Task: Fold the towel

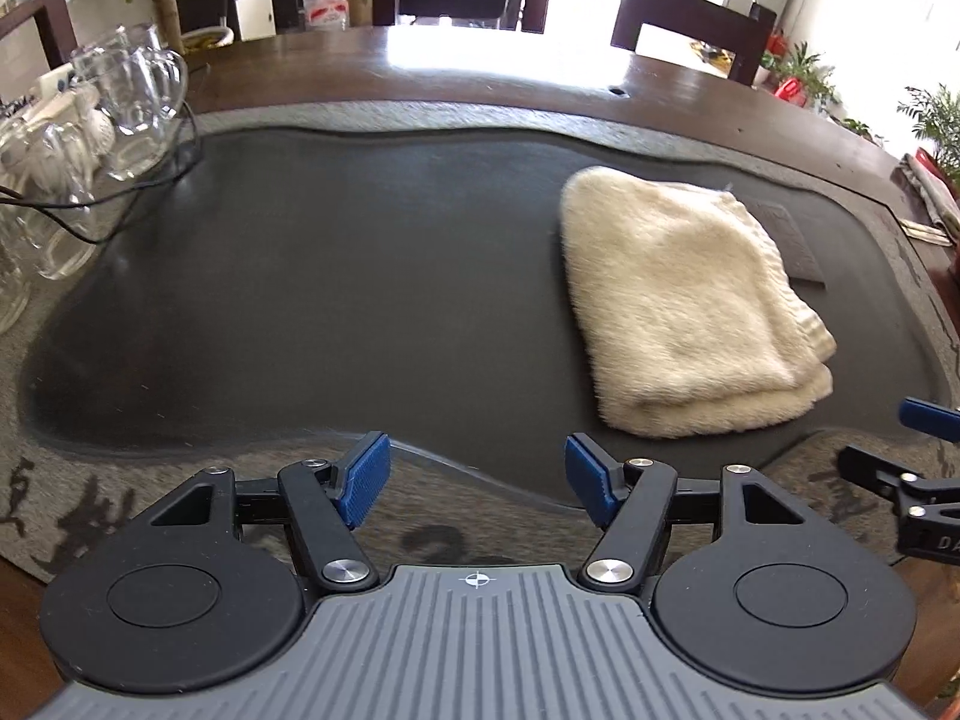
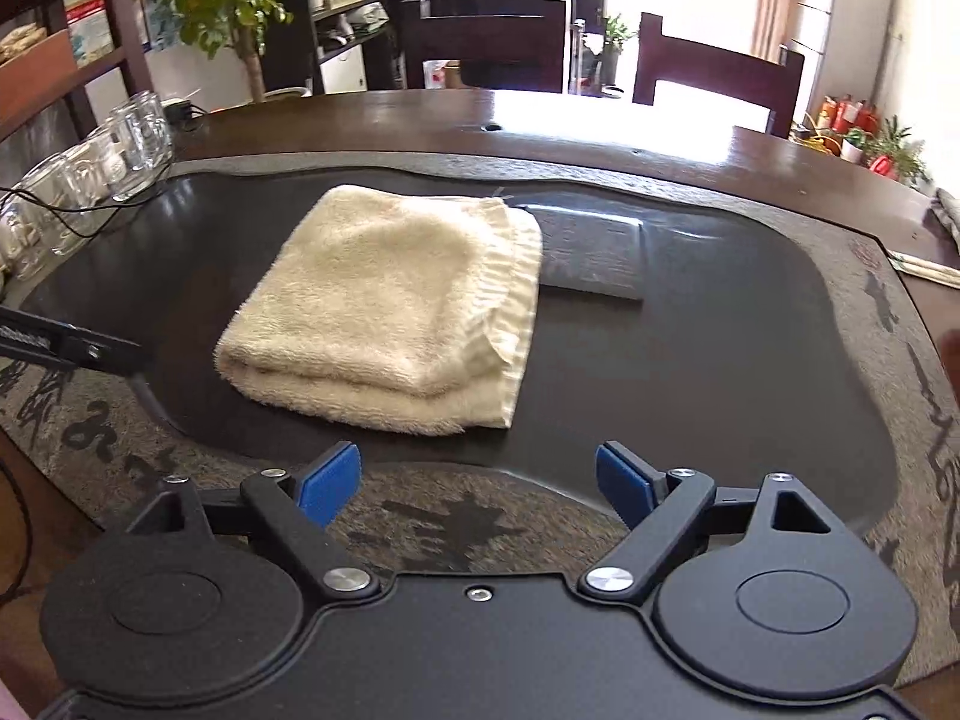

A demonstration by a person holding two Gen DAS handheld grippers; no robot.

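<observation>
A cream towel (image 1: 684,306) lies folded in layers on the dark stone tray (image 1: 336,276), at the right in the left wrist view and left of centre in the right wrist view (image 2: 390,306). My left gripper (image 1: 477,480) is open and empty over the tray's near rim, to the left of the towel and short of it. My right gripper (image 2: 480,483) is open and empty, just in front of the towel's near edge. The right gripper's tip shows at the right edge of the left wrist view (image 1: 918,450). The left gripper's finger shows at the left edge of the right wrist view (image 2: 72,348).
Glass cups (image 1: 126,102) and a black cable (image 1: 90,198) stand at the tray's left side. A dark flat slab (image 2: 594,258) lies just beyond the towel's right edge. The tray (image 2: 750,330) rests on a brown wooden table (image 2: 540,120) with chairs (image 2: 714,72) behind.
</observation>
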